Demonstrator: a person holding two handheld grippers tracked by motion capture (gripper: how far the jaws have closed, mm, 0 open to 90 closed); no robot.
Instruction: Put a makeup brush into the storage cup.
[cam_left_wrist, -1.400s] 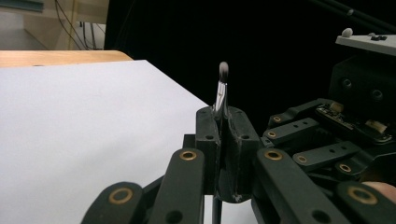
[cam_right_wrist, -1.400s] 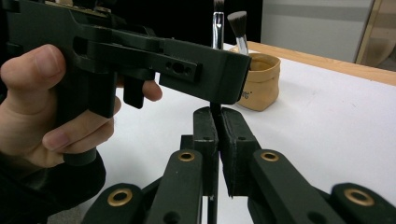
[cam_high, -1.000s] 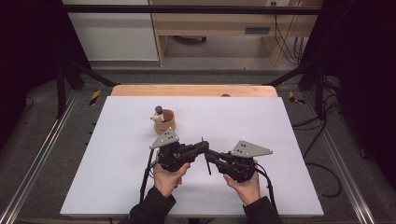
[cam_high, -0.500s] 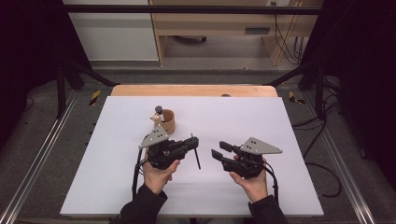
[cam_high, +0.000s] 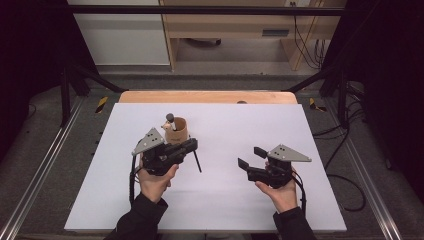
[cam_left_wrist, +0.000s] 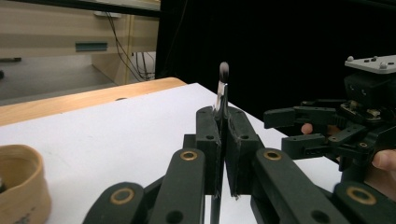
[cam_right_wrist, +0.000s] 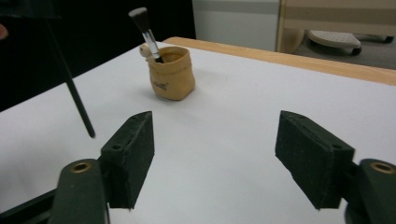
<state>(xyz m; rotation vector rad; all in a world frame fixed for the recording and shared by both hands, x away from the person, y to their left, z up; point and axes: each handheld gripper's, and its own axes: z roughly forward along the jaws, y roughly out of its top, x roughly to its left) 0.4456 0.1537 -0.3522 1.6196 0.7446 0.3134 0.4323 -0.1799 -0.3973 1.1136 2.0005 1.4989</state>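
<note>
- High view showed you midway through a hand-over: your left gripper (cam_high: 192, 146) had sole charge of the thin black-handled makeup brush (cam_high: 198, 162), and your right gripper (cam_high: 251, 157) had let it go and sat well apart at about 3 o'clock from it.
- The brush hung over the white table top (cam_high: 240, 200), its dark handle slanting down toward 5 o'clock from the left gripper's tips, near the small tan fabric pouch-shaped cup (cam_high: 176, 131) at 11 o'clock.
- Left gripper view had your left jaws squeezed tight on the brush's silver ferrule (cam_left_wrist: 221, 100), with the dark bristle tip (cam_left_wrist: 224, 70) standing up at 12 o'clock above the pads.
- Right gripper view had your right jaws standing wide, having just been opening, with nothing between the pads except bare table; the cup (cam_right_wrist: 171, 72) with a second dark-bristled brush (cam_right_wrist: 145, 30) leaning in it lay ahead at 11 o'clock.
- I judged the next move as carrying the held brush to the cup and dropping it in handle first.
- That called for you to tip the left gripper so the handle pointed down over the cup's mouth, clear of the brush already inside, before loosening the jaws.
- The soft cup looked likely to tip if the handle caught its rim.
</note>
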